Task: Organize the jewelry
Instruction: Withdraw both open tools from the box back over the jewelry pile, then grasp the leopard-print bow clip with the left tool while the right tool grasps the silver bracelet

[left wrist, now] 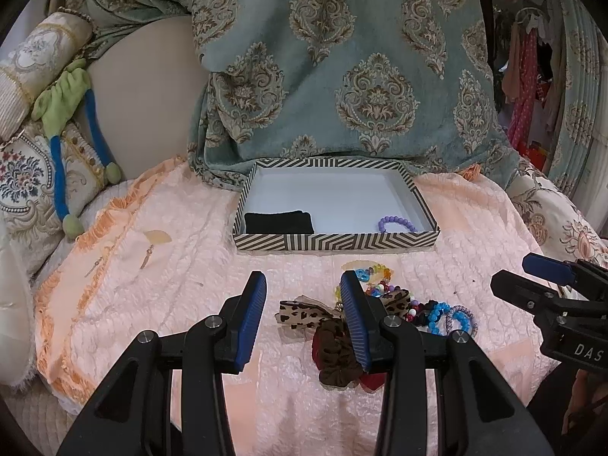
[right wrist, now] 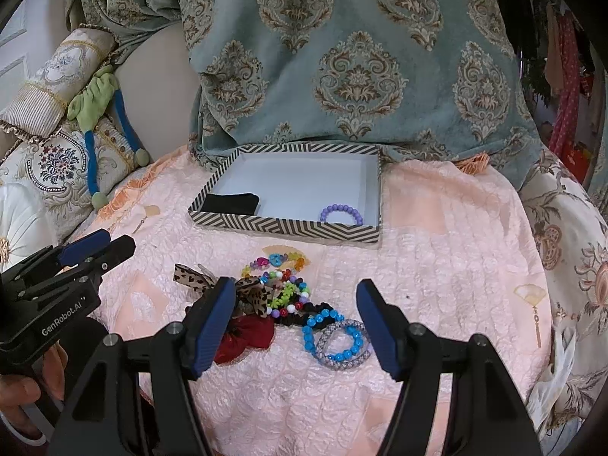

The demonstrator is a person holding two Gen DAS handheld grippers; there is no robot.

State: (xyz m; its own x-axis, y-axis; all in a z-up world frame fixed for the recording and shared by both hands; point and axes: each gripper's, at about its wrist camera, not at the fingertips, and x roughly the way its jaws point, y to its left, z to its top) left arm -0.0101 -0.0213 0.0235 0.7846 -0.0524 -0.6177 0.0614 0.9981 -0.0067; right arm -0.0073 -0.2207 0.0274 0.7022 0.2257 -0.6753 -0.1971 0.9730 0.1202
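Note:
A striped box (left wrist: 334, 241) (right wrist: 288, 228) sits on the pink bedspread and holds a purple bead bracelet (left wrist: 397, 224) (right wrist: 341, 213) and a black cloth (left wrist: 279, 222) (right wrist: 231, 203). In front of it lies a pile of jewelry: a leopard bow (left wrist: 300, 315) (right wrist: 193, 277), colourful bead strings (right wrist: 281, 269), a red scrunchie (right wrist: 247, 336), a brown scrunchie (left wrist: 336, 353), a blue bead bracelet (right wrist: 330, 336) and a silver-lilac bracelet (left wrist: 461, 319) (right wrist: 342, 357). My left gripper (left wrist: 304, 285) is open above the pile's left side. My right gripper (right wrist: 294, 292) is open over the pile.
A teal damask cushion (left wrist: 342, 76) stands behind the box. Embroidered pillows (left wrist: 34, 174) and a green and blue toy (left wrist: 64, 114) lie at the left. Hanging clothes (left wrist: 528, 76) show at the far right. The bedspread (right wrist: 456, 247) spreads around the box.

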